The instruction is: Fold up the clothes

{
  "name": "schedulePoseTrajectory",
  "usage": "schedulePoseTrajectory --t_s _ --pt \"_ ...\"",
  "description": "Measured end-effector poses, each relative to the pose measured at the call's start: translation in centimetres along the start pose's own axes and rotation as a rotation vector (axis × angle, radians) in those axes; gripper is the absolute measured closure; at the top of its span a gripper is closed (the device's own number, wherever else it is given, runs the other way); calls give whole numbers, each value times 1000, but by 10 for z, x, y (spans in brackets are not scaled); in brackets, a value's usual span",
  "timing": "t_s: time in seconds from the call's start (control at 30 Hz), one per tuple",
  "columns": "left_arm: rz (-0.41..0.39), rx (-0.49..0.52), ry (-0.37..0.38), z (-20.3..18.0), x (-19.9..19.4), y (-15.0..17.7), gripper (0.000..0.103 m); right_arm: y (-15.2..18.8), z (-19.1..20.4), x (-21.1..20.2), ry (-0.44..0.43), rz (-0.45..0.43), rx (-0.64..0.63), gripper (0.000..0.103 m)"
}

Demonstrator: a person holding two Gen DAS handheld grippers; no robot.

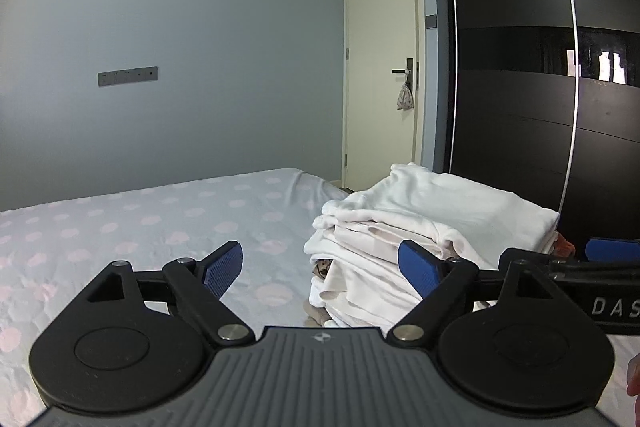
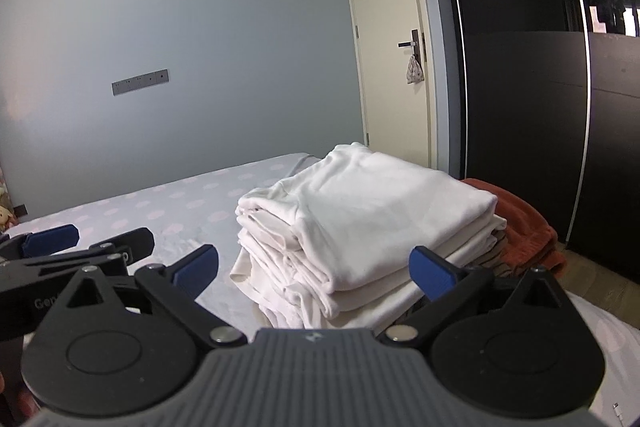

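Observation:
A stack of folded white clothes [image 1: 424, 215] [image 2: 360, 211] lies near the corner of the bed, with a brownish piece low in the pile. A rust-red garment [image 2: 524, 223] lies behind it on the right. My left gripper [image 1: 320, 267] is open and points at the stack's left side; its blue pads [image 1: 222, 269] touch nothing. My right gripper [image 2: 316, 269] is open too, its jaws standing wide just short of the stack's near edge and not pressing on it. Each gripper shows at the edge of the other's view.
The bed [image 1: 140, 227] has a pale sheet with pink dots and stretches left of the stack. A cream door [image 1: 380, 67] with a small pouch on its handle stands behind. A dark sliding wardrobe [image 1: 520, 107] fills the right side, close to the bed's edge.

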State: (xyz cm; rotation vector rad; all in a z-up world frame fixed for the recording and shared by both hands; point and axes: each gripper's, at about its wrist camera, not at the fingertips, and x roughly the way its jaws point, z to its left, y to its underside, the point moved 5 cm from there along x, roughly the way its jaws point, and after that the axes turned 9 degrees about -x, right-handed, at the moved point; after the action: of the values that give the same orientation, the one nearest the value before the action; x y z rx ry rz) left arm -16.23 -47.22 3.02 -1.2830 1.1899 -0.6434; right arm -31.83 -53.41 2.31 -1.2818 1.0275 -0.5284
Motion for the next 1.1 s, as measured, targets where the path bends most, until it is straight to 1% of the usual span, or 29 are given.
schedulePoseTrajectory --t_s 0.27,0.5,0.8,1.1 --pt "4 15 -18 0 2 2 18 0 1 -1 11 -18 -8 1" --pt "2 7 -16 3 0 2 17 1 2 -2 -26 -21 23 1" --pt "5 13 -25 3 0 1 18 2 4 -2 -4 -44 13 1" --pt "20 13 -28 7 0 2 18 2 6 -1 -19 -23 19 1"
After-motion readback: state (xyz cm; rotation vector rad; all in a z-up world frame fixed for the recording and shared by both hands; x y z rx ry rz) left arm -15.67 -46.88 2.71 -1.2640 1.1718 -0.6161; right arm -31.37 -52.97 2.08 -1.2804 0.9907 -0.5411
